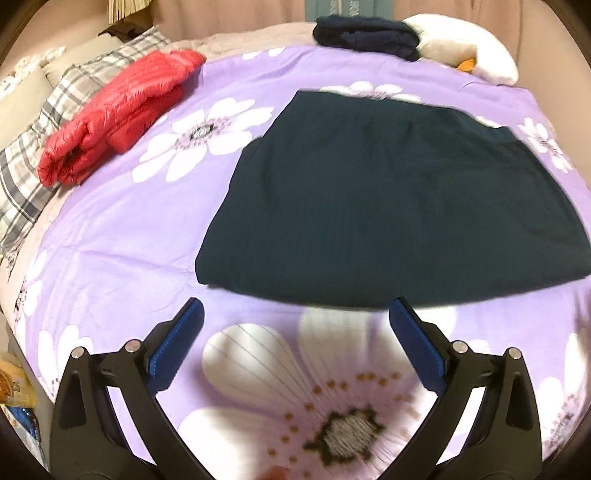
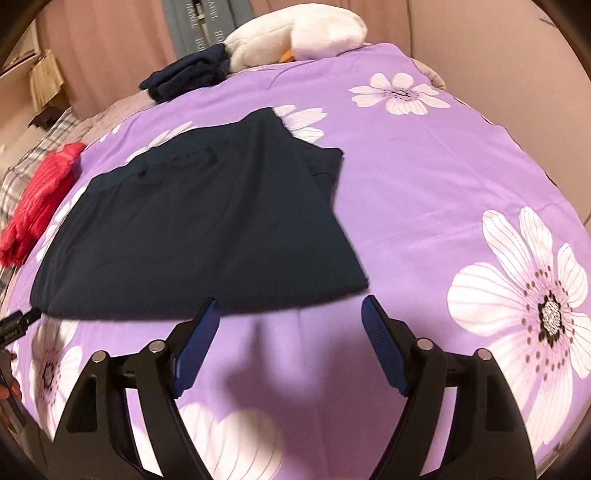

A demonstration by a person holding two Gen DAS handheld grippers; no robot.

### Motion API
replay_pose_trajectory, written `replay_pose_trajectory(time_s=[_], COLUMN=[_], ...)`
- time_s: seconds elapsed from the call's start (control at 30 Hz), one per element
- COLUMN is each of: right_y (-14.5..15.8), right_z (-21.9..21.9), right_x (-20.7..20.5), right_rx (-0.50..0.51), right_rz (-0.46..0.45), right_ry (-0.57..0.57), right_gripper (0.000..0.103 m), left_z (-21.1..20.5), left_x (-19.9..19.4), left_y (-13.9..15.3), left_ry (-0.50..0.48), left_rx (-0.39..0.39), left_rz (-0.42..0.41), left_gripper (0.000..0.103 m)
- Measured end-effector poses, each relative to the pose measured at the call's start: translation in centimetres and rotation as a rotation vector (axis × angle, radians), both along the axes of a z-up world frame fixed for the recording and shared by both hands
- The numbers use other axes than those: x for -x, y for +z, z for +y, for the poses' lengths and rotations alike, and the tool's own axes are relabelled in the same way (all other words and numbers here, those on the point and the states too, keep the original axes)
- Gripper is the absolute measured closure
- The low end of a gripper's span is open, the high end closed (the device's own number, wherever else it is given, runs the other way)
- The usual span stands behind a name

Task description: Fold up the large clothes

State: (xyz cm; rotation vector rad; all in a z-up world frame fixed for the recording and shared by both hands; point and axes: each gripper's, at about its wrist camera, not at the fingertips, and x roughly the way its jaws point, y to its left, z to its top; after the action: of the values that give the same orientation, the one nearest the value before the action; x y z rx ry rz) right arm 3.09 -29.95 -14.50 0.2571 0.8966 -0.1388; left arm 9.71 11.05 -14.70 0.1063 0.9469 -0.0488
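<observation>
A bed draped in a purple floral cover fills the room, plaid pillows at one side, a white plush toy at its far edge, pinkish curtains behind.

Both tongs look alike: the left tongs and right tongs have glossy black plastic arms with triangular cut-outs, round silver pivot screws at the joints, and ribbed blue pads lining the fingers.
</observation>
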Motion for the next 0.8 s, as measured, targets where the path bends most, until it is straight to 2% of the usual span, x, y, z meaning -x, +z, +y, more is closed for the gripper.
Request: replay_pose_trajectory(time_s=[0.13, 0.2, 0.4, 0.5, 0.63, 0.7, 0.8], right_y=[2.4, 3.9, 10.0, 12.4, 15.4, 16.7, 18.0], right_z=[2.6, 3.7, 6.9, 8.1, 9.4, 9.8, 10.3], right_x=[1.1, 1.5, 2.9, 3.2, 3.4, 3.6, 4.1], right_rx=[0.021, 0.028, 0.066, 0.092, 0.104, 0.105, 0.087], right_rz=[-0.029, -0.052, -0.127, -0.124, -0.112, -0.1, -0.103], right_ry=[0.071, 0.101, 0.163, 0.175, 0.16, 0.15, 0.159], right_gripper=[0.009, 0.001, 0.001, 0.001, 0.001, 0.001, 0.001], left_z=[-1.5, -2.1, -3.5, -4.2, -4.8, -5.3, -5.9], left_x=[2.4, 3.4, 6.0, 7.1, 7.7, 8.1, 8.6], left_y=[3.7, 5.7, 11.7, 14.5, 16.9, 18.1, 18.9], left_ry=[-0.035, -0.052, -0.086, -0.098, -0.119, -0.123, -0.109], left_rx=[0.03, 0.057, 0.104, 0.116, 0.149, 0.138, 0.083], left_rz=[-0.042, -0.067, -0.138, -0.163, -0.149, -0.15, -0.154], left_gripper=[0.002, 0.002, 0.002, 0.002, 0.002, 0.002, 0.002])
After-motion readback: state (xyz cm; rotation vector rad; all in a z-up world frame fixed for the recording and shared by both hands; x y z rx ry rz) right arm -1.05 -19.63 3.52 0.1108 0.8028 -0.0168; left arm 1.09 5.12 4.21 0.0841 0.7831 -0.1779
